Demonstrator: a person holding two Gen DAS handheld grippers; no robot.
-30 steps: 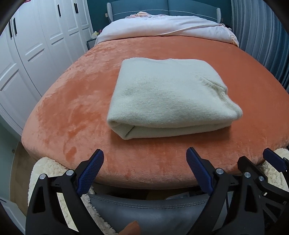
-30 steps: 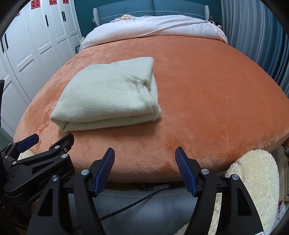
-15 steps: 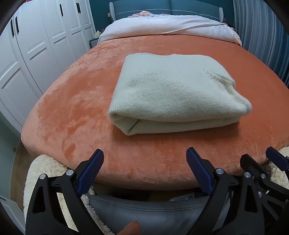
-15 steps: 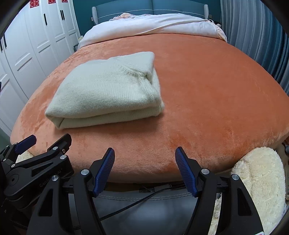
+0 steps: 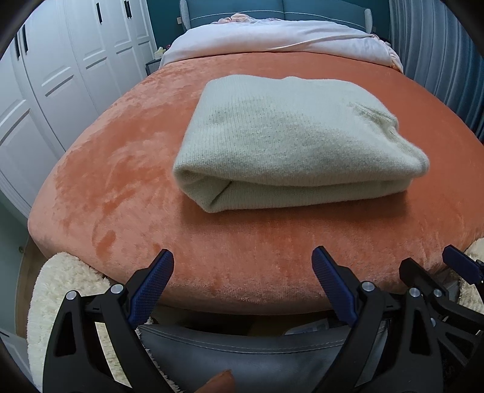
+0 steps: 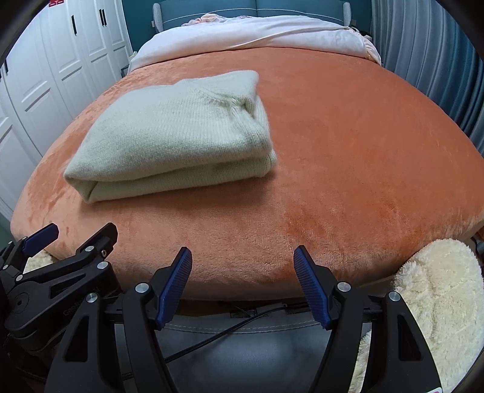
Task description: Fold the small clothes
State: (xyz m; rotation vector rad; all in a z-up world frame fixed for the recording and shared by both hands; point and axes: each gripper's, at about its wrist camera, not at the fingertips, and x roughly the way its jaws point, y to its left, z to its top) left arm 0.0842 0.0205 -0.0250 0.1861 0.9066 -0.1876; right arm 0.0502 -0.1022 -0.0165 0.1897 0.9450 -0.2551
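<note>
Lying folded into a thick, rounded rectangle on the orange blanket (image 5: 127, 169): a pale green knit sweater (image 5: 290, 142), finely ribbed and slightly fuzzy, with stacked layers showing along the near edge and a puckered seam near its right end. Seen from the right wrist view as the same sweater (image 6: 175, 136), placed left of centre and well apart from both grippers. Spread beneath it, short plush pile, brushed in lighter and darker streaks, rounded over the near edge of the bed. Folded back at the far end, a smooth pale pink duvet (image 5: 272, 36) against a teal padded headboard (image 5: 272, 7). Ranged along the left, white panelled wardrobe doors (image 5: 60, 69); at right, pleated grey-blue curtains (image 6: 423, 45). Piled low on either side, shaggy cream fleece (image 6: 435, 290).

Left gripper (image 5: 242, 272): black frame, blue cross-hatched pads, jaws spread wide and holding nothing, angled downward over the near blanket edge. Right gripper (image 6: 242, 269): likewise parted and empty, tilted down at a similar angle, just beside its partner, short of the sweater and touching no cloth.
</note>
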